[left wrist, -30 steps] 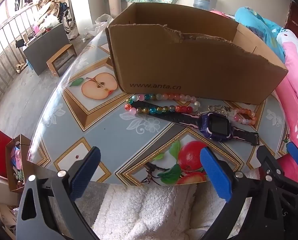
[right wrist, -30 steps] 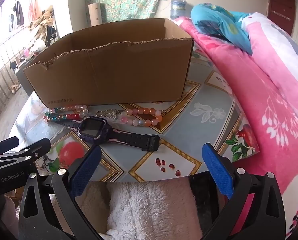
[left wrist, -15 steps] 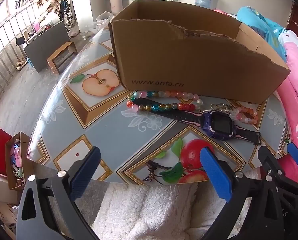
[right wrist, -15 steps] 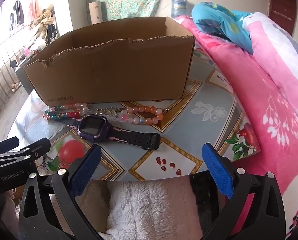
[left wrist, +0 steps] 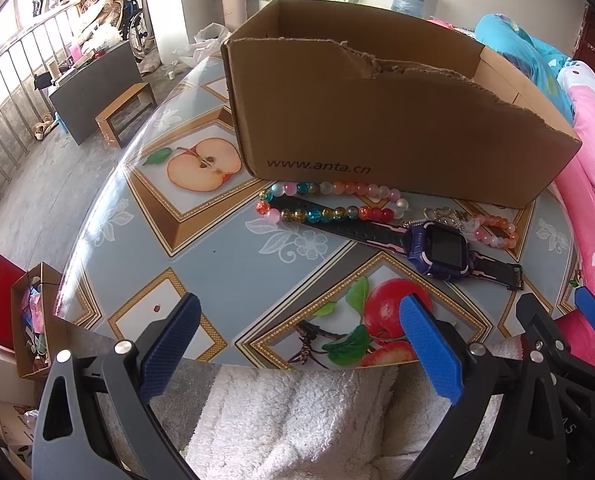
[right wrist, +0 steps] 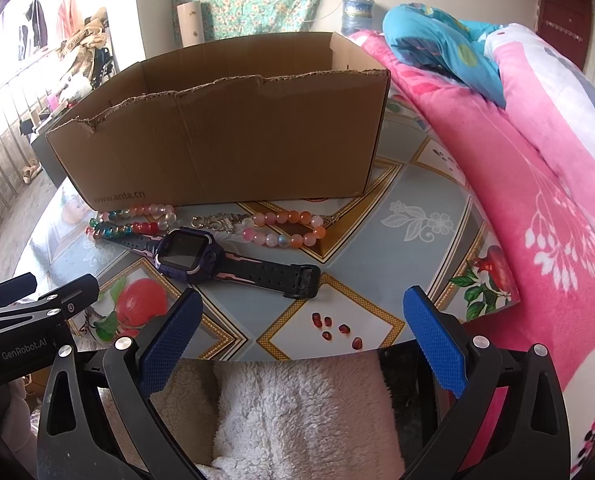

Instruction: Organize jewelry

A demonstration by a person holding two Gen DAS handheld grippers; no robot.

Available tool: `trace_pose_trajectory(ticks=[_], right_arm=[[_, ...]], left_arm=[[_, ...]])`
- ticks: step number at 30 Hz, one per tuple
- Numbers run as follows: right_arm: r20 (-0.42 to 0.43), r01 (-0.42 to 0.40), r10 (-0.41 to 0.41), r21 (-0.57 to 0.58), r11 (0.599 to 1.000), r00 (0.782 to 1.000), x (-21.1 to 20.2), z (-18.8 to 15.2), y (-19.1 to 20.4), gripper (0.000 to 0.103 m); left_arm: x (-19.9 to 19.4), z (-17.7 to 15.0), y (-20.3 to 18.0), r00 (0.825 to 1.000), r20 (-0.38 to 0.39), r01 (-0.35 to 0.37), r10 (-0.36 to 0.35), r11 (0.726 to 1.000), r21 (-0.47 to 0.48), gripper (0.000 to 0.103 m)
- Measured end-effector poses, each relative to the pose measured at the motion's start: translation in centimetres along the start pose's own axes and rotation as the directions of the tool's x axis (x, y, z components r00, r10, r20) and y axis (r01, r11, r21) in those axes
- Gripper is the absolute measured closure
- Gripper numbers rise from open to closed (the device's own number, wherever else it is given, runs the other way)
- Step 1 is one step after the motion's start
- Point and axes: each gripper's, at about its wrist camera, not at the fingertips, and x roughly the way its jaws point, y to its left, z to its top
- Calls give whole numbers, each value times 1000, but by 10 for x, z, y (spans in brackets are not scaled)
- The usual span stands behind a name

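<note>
A purple watch (left wrist: 441,249) (right wrist: 187,255) with a black strap lies on the round table in front of an open cardboard box (left wrist: 385,128) (right wrist: 225,136). A multicoloured bead bracelet (left wrist: 325,202) (right wrist: 131,220) lies left of it, touching the box. A pink-orange bead bracelet (left wrist: 495,232) (right wrist: 287,229) with a metal clasp lies to the right. My left gripper (left wrist: 297,320) is open and empty at the table's near edge. My right gripper (right wrist: 299,312) is open and empty, also at the near edge.
The table (left wrist: 217,248) has a glossy fruit-patterned top. A pink blanket on a bed (right wrist: 537,184) borders its right side. A white fluffy cloth (right wrist: 281,412) lies below both grippers. Boxes and a red bag (left wrist: 1,308) stand on the floor at left.
Both grippers have moved slightly forward toward the table, so the box and jewelry look a little nearer. Nothing on the table has moved.
</note>
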Motion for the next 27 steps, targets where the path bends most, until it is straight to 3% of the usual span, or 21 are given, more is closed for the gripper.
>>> trace_pose_trajectory(ticks=[27], right_arm=[[-18, 1, -1, -11, 1000, 1000, 3, 4, 1, 7]], left_arm=[[-1, -1, 3, 1000, -9, -1, 1, 1000, -7, 6]])
